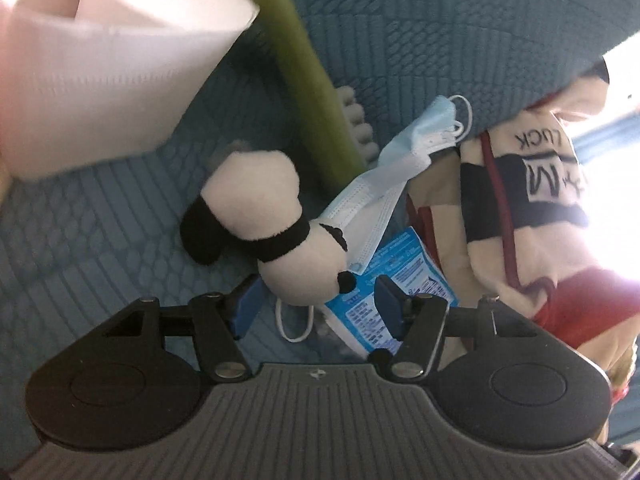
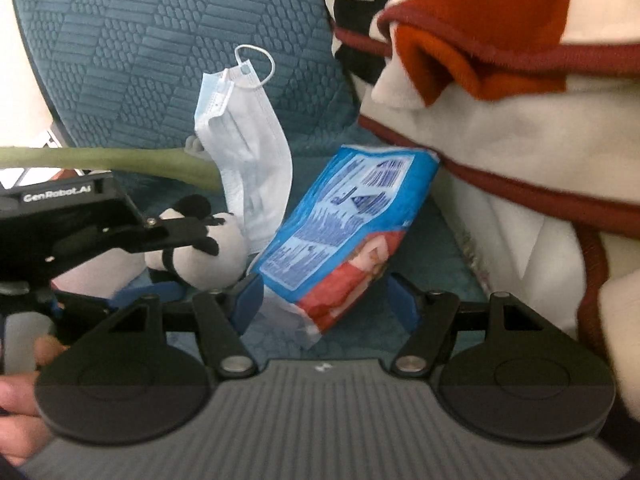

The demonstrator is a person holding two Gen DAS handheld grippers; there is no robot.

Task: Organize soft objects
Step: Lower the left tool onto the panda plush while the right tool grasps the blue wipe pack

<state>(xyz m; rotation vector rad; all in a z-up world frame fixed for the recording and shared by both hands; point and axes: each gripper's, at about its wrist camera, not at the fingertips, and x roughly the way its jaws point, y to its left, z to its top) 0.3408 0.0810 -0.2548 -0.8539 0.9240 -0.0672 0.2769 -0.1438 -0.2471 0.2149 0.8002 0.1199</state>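
A black-and-white plush panda (image 1: 260, 216) lies on the teal quilted cushion (image 1: 100, 248), its snout between the open fingers of my left gripper (image 1: 316, 304). A light-blue face mask (image 1: 396, 168) drapes over it. A blue tissue pack (image 1: 388, 300) lies under the panda's snout. In the right wrist view my right gripper (image 2: 326, 300) is open around the lower end of the tissue pack (image 2: 344, 232); the mask (image 2: 248, 156) and panda (image 2: 208, 252) are to its left, beside the left gripper's body (image 2: 80, 228).
A white paper roll (image 1: 104, 52) stands upper left. A green rod (image 1: 308, 76) crosses above the panda. A cream, red and black printed garment (image 1: 532, 216) lies right, also filling the right side in the right wrist view (image 2: 500, 128). A teal pillow (image 2: 160, 40) stands behind.
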